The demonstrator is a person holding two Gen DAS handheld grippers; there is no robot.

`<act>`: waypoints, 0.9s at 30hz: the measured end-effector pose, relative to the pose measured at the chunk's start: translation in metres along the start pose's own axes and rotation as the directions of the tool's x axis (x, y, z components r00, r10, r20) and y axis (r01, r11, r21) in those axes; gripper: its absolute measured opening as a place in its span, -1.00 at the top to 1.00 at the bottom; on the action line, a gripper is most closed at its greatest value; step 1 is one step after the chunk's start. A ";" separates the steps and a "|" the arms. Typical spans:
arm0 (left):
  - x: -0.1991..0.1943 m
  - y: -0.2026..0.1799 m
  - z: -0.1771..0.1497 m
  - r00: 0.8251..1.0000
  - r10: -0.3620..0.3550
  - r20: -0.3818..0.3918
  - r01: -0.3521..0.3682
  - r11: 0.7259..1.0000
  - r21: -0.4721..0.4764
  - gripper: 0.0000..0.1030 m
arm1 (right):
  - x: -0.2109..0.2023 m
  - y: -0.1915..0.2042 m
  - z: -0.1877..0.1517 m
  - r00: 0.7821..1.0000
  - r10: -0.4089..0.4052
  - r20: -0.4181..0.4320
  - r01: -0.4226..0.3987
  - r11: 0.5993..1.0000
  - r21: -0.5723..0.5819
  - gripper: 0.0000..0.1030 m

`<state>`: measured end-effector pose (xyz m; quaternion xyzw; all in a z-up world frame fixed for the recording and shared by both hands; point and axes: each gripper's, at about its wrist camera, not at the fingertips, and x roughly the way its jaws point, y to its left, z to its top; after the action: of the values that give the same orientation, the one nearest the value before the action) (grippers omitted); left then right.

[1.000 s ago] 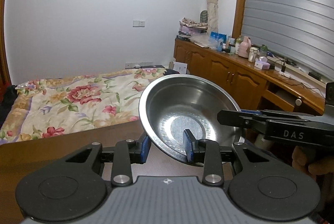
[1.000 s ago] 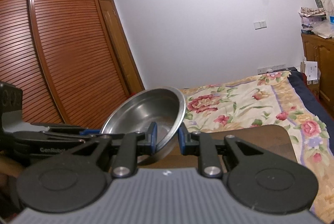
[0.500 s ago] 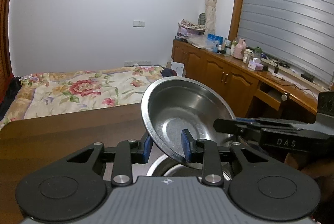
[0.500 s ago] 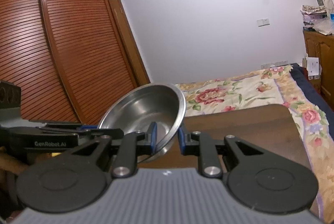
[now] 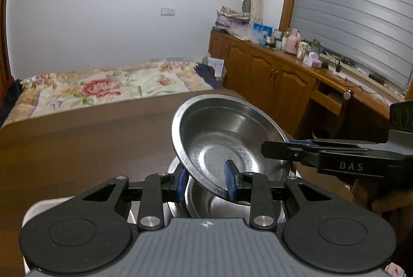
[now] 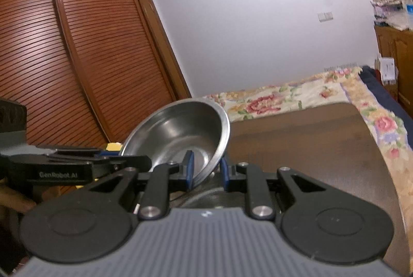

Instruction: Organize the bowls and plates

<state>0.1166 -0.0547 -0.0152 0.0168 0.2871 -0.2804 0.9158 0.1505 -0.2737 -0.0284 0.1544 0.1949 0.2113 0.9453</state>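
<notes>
Bedroom walls, a flowered bed (image 5: 103,88) and a slatted wooden wardrobe (image 6: 64,57) are framing a brown table (image 5: 77,148). Above the table, a steel bowl (image 5: 227,137) is hanging tilted, with both grippers gripping it from opposite sides. The left gripper (image 5: 206,182) is clenching its blue jaws on the bowl's near rim, one pad inside and one outside. The right gripper (image 6: 206,169) is pinching the rim on the other side in the same way, and its black body is reaching in from the right in the left wrist view. Directly under the held bowl, another steel bowl (image 5: 206,204) is sitting on the table, just beside a pale tray (image 5: 51,204) at the lower left.
</notes>
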 end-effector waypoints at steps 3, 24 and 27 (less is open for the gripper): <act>0.002 0.000 -0.007 1.000 -0.004 -0.014 0.003 1.000 -0.012 0.37 | 0.000 -0.003 -0.009 1.000 -0.009 -0.022 0.009 1.000 0.011 0.55; 0.015 0.002 -0.021 0.998 -0.007 -0.061 0.005 1.000 -0.030 0.37 | 0.003 0.001 -0.034 0.993 -0.065 -0.095 0.064 0.998 -0.010 0.55; 0.015 -0.001 -0.021 0.998 -0.008 -0.064 0.007 1.000 -0.024 0.37 | 0.003 0.003 -0.035 0.993 -0.077 -0.090 0.074 0.997 -0.027 0.55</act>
<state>0.1155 -0.0591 -0.0411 0.0140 0.3197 -0.2798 0.9052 0.1367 -0.2629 -0.0590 0.1262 0.2410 0.1844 0.9445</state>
